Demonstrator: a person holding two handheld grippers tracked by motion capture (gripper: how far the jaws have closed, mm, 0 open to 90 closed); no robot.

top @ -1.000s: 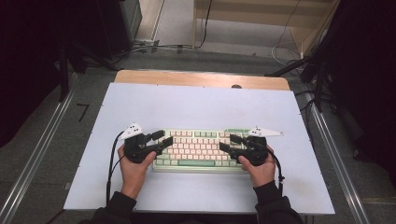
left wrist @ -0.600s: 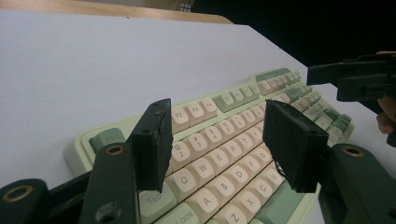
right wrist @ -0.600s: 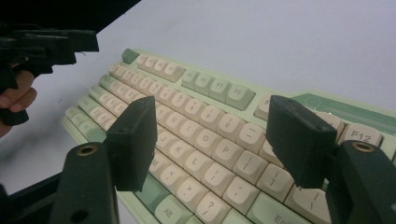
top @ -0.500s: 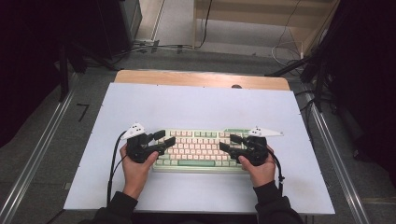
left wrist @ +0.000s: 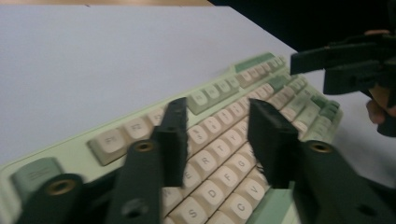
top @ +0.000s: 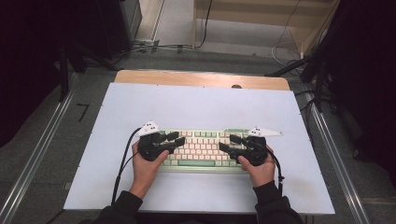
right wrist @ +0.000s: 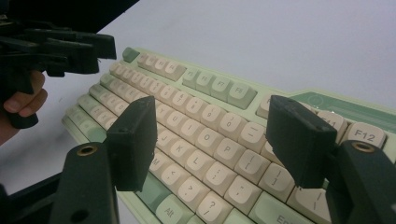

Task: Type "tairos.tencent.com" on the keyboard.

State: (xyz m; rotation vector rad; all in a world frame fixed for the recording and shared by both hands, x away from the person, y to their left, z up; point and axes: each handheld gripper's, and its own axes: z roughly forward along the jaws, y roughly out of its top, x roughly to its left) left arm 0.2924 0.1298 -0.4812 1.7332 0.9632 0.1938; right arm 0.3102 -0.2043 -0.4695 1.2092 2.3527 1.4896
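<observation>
A pale green keyboard (top: 203,147) with cream keys lies flat near the front of the white table top (top: 205,105). My left gripper (top: 176,138) hovers over its left end, pointing right. Its jaws have just been closing but are still apart, with nothing gripped between them. In the left gripper view, the left gripper (left wrist: 218,109) has only keys (left wrist: 280,88) below it. My right gripper (top: 227,143) hovers over the keyboard's right end, pointing left and open. In the right gripper view, the right gripper (right wrist: 212,107) frames the keys (right wrist: 205,84) and holds nothing.
A wooden strip (top: 201,78) runs along the table's far edge. Metal rails (top: 37,154) flank both sides, and cables lie on the floor behind. Each gripper view shows the other gripper, the right one (left wrist: 341,65) and the left one (right wrist: 60,46), held in a hand across the keyboard.
My left gripper has slid to the right, further over the keyboard's left end, and its jaws stand narrower. The right gripper has stayed put.
</observation>
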